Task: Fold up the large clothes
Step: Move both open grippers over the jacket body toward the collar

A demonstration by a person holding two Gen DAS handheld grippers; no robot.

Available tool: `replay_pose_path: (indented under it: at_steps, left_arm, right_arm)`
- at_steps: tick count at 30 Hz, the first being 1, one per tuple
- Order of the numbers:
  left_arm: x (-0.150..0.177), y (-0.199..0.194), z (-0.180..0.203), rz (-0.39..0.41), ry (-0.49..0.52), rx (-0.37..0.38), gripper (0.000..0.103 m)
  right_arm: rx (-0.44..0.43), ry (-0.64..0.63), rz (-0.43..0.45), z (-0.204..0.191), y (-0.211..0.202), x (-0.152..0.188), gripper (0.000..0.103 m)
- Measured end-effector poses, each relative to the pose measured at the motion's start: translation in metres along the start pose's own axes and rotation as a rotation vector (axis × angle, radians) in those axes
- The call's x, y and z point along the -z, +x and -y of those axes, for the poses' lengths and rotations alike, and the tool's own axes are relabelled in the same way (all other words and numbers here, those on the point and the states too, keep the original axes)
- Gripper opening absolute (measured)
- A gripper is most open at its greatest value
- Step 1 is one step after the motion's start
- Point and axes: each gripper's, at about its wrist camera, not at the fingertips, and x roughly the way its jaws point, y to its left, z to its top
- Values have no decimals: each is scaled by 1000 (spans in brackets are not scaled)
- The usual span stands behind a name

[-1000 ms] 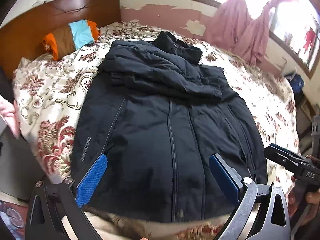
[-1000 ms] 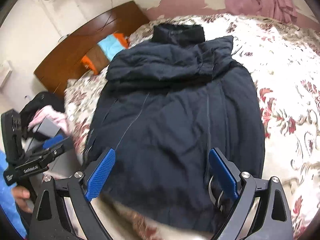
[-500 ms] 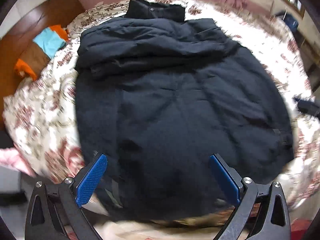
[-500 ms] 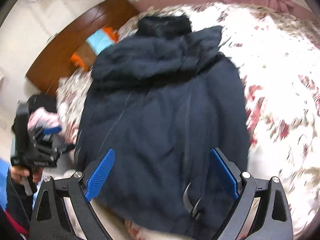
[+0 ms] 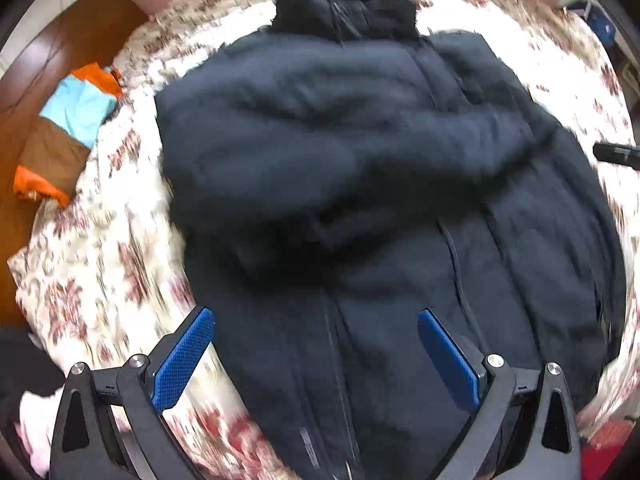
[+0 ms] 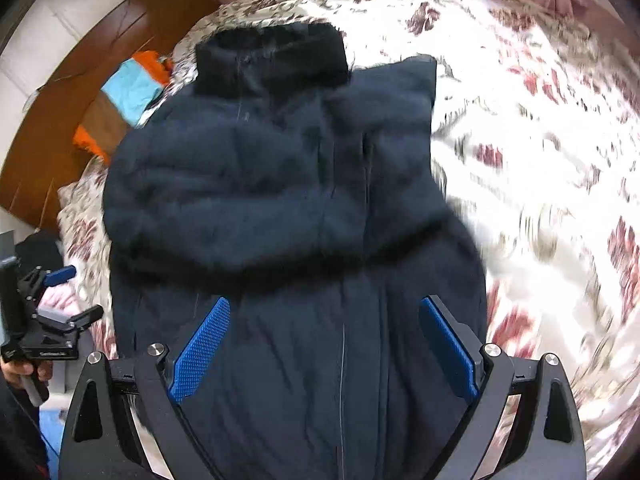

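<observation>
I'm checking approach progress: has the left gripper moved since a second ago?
Yes. The left gripper has advanced over the dark navy padded jacket, toward its collar and the wooden headboard.

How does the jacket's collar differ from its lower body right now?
The collar is darker, almost black, and looks fuzzy; the lower body is navy and smooth. The collar lies at the far end, the lower body between the right gripper's open fingers. Both rest on the floral bedspread.
</observation>
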Motion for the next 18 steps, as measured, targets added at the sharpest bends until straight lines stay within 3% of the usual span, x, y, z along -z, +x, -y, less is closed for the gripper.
replay_pose_path:
  at_steps: [4,7,12,15,18]
  left_arm:
    - [-56,-3,-23,123,-90,-15,103]
    - [-98,-6,-38,242,-173,-8,103]
    - [-124,-12,-67,376,-313,161,103]
    - [-141,-5,-80,406,-331,226,103]
    - [-161,6,-79,451,-325,217,103]
  right_arm:
    - [-4,81,80,-1,4,-43,93]
    - [-33,75,206,-6,10,-72,93]
    - [-18,46,377,-14,29,-105,93]
    - [-18,100,390,-11,39,-122,93]
    - [-9,130,392,-12,49,-142,93]
